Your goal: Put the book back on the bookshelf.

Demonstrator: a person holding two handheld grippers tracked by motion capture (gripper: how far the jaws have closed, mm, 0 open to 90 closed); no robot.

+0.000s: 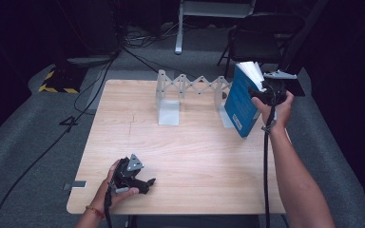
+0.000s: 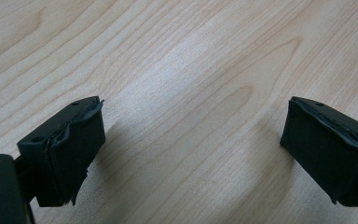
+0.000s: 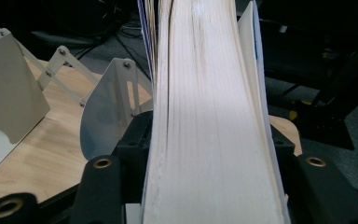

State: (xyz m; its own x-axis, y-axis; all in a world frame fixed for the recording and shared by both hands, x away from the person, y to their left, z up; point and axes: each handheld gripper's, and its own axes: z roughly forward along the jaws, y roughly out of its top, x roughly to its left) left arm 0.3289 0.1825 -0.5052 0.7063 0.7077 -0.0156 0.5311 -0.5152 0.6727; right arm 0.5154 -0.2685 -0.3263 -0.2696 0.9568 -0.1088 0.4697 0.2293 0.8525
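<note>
Blue book (image 1: 241,102), white rack (image 1: 168,111), pale wood-grain table (image 1: 195,156).

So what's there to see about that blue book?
The blue book is a thick paperback with a white label low on its cover and cream page edges fanning slightly at the top. It is tilted at the table's far right, beside the white folding rack. The right gripper has its jaws around the page edge.

Tabletop (image 1: 190,156) centre and near half: bare wood, free passage. Expanding white book rack (image 1: 190,92) stands across far edge, 12 o'clock. Blue book (image 1: 241,102) stands tilted at 2 o'clock, just beside rack's right end plate, blocking that corner. Left gripper (image 1: 145,183) rests at 7 o'clock; bare wood between its jaws.
</note>
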